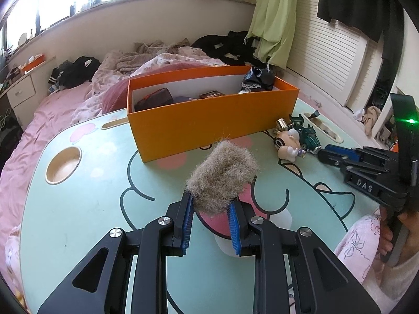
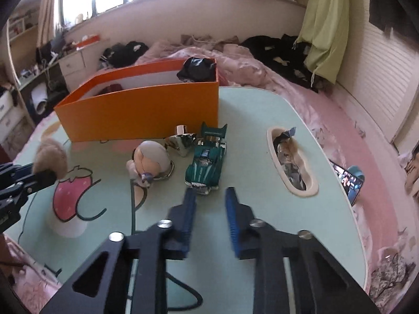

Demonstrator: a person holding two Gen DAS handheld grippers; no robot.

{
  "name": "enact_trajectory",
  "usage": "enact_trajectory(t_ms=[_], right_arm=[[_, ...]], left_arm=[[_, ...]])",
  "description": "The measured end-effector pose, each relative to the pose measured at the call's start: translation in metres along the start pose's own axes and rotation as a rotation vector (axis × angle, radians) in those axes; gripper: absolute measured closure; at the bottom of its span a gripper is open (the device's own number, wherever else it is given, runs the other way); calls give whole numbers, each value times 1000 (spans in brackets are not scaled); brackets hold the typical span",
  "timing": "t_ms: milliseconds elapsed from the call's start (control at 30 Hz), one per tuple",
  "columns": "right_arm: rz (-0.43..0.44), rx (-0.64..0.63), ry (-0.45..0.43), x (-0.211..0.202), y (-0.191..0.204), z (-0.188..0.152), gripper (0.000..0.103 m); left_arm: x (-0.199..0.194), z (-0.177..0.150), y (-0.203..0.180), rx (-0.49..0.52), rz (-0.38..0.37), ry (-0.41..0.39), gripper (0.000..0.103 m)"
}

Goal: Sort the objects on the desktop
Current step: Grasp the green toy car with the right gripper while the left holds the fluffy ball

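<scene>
Your left tool (image 1: 210, 204) is clenched on the fur tuft (image 1: 222, 176), held above the tabletop (image 1: 91, 209) just in front of the orange box (image 1: 209, 123). Your right tool (image 2: 209, 196) shows its pads apart with nothing between them, blurred, just behind the green car (image 2: 205, 164). The figurine (image 2: 150, 163) lies left of the car.

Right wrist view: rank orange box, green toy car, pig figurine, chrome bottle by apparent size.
Largest to smallest:
1. orange box, by far.
2. green toy car and pig figurine: look alike in extent, so no ranking between them.
3. chrome bottle, smallest, though it sits farther back, partly behind the figurine.
</scene>
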State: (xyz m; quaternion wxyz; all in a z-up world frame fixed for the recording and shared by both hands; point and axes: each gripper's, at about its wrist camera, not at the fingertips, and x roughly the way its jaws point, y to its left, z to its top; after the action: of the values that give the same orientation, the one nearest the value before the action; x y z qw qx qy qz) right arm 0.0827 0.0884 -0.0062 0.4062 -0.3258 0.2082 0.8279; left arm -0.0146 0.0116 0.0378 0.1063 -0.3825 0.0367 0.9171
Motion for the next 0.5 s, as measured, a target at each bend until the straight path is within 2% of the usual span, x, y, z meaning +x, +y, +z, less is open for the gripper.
enact_trajectory(t_ms=[33,200,333,500], right_arm=[[15,14,-3,0,-4,-2,101],[161,129,-60,-8,-29,-6,101],[246,150,-127,-30,-34,-3,101],[279,145,-198,-58,-37,2,101]], left_arm=[[0,0,0,1,-1,0,78],[-4,1,0,-1,-2,-8,78],[-9,3,1,-2,-7,-20,78],[-15,5,-1,3,-12,-38,78]])
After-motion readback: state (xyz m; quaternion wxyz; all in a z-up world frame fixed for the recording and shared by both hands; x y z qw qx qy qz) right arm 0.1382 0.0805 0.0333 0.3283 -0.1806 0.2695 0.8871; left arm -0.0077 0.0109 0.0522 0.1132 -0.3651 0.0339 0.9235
